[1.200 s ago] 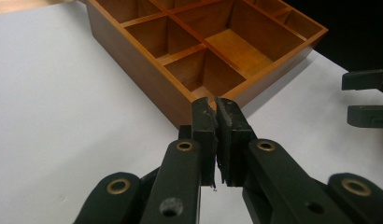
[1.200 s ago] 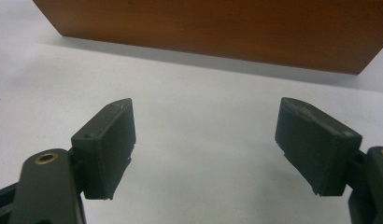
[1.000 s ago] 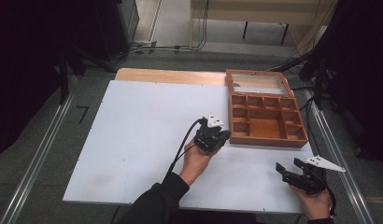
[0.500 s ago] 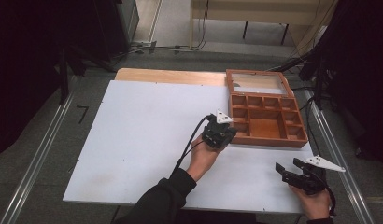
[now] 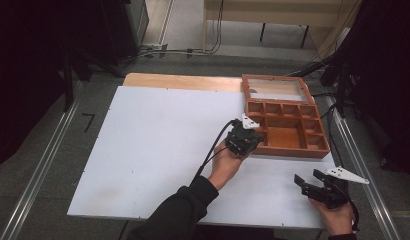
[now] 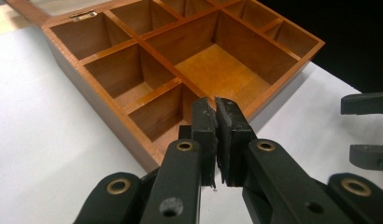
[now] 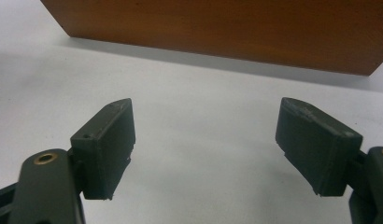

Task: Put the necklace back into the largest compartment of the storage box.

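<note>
A wooden compartment box [image 5: 288,150] lies open at the table's right, its glass-paned lid [image 5: 275,89] folded back. All its compartments [image 6: 217,70] look empty. My left gripper [image 5: 245,137] hovers at the box's near-left corner, pointing into it. Its jaws [image 6: 216,107] are shut, pad against pad, with nothing seen between them. My right gripper [image 5: 300,184] rests near the table's front right edge. It stands wide open and empty [image 7: 206,112], facing the box's outer wall [image 7: 227,28]. The left gripper view also catches the right gripper [image 6: 362,129] at its right edge.
The white tabletop [image 5: 158,145] spreads wide to the left of the box. A bare wooden strip [image 5: 183,81] runs along its far edge. Metal rails [image 5: 38,170] flank the table, and cables lie on the floor behind.
My left gripper has moved right and slightly away from the person, up to the box's near-left corner, jaws still shut. The right gripper has stayed put.
</note>
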Motion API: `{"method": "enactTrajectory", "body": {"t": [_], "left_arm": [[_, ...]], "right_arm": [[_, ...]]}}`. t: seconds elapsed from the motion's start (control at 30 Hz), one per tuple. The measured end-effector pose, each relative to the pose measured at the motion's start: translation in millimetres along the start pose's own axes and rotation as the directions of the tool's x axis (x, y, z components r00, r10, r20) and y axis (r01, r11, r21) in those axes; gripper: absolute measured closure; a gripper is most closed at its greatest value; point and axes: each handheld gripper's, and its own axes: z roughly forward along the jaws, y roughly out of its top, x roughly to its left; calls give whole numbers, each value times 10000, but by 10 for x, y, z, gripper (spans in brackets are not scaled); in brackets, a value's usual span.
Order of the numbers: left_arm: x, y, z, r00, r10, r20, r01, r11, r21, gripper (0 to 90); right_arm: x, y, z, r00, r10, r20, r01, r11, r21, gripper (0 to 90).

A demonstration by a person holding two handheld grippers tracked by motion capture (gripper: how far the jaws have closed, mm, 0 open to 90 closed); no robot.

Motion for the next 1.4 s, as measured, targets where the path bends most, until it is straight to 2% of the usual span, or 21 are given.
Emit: {"method": "enactTrajectory", "body": {"t": [0.43, 0.9, 1.4], "left_arm": [[-99, 148, 174, 9996, 267, 6, -267, 9996, 49, 868], [-143, 225, 343, 9992, 402, -47, -400, 9990, 221, 868], [-232, 382, 529, 9981, 610, 40, -611, 9976, 326, 868]], "right_arm": [[6, -2, 4, 10000, -24, -50, 24, 10000, 2, 183], [3, 0, 10, 10000, -33, -94, 32, 10000, -16, 183], [1, 0, 12, 9999, -49, -156, 49, 10000, -11, 183]]}}
